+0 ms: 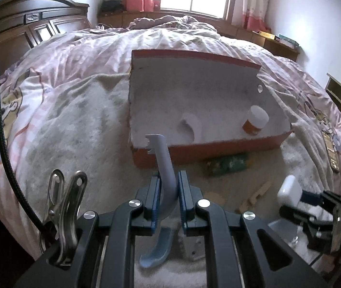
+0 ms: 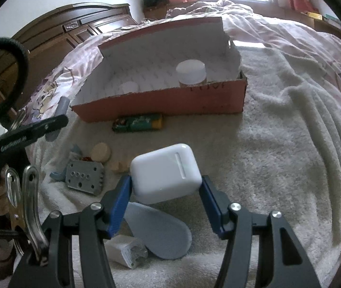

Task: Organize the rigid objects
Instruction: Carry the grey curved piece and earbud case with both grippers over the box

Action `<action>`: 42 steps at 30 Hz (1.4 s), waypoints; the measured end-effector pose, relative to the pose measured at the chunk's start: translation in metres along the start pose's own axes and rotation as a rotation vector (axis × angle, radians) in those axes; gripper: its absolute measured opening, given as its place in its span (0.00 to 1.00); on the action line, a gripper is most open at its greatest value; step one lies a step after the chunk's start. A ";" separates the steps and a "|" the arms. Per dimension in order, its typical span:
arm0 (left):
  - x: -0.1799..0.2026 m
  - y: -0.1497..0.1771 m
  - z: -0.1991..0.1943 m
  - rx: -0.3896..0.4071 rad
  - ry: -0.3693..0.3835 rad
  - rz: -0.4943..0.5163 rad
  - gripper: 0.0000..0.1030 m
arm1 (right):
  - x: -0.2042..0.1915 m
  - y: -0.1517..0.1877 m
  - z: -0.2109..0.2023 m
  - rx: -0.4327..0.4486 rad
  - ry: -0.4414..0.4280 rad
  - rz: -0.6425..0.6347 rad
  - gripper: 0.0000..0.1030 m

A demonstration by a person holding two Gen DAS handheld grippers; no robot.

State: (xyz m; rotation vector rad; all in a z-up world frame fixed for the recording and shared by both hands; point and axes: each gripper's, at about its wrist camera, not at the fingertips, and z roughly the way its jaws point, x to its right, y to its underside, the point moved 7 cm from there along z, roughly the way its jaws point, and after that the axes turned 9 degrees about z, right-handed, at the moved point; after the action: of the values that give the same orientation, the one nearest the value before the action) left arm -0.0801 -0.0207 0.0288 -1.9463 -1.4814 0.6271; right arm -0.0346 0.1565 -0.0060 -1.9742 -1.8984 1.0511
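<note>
2 grips could fail. Left view: left gripper (image 1: 168, 192) is clamped on a thin curved blue tool (image 1: 163, 158) held in front of the box (image 1: 218, 148); gripped low on its curve, it could pivot or snag the wall. Right view: right gripper (image 2: 166, 187) pinches a smooth white case (image 2: 165, 172) above the blanket (image 2: 278, 156), near the box; its rounded corners could squirt out.
</note>
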 end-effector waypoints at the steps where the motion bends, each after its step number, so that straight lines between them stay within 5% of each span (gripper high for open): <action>1: 0.001 -0.004 0.000 0.007 0.000 0.005 0.14 | 0.000 0.001 -0.001 0.001 0.000 0.001 0.59; 25: 0.011 -0.070 0.059 -0.014 -0.001 0.047 0.15 | -0.006 -0.036 -0.013 0.027 -0.035 -0.024 0.59; 42: 0.012 -0.069 0.101 -0.082 0.012 0.045 0.15 | -0.010 -0.090 -0.018 0.109 -0.025 -0.063 0.59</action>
State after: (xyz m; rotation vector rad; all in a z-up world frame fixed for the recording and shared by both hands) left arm -0.1930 0.0224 0.0070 -2.0470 -1.4815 0.5815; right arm -0.0937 0.1661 0.0638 -1.8383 -1.8612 1.1412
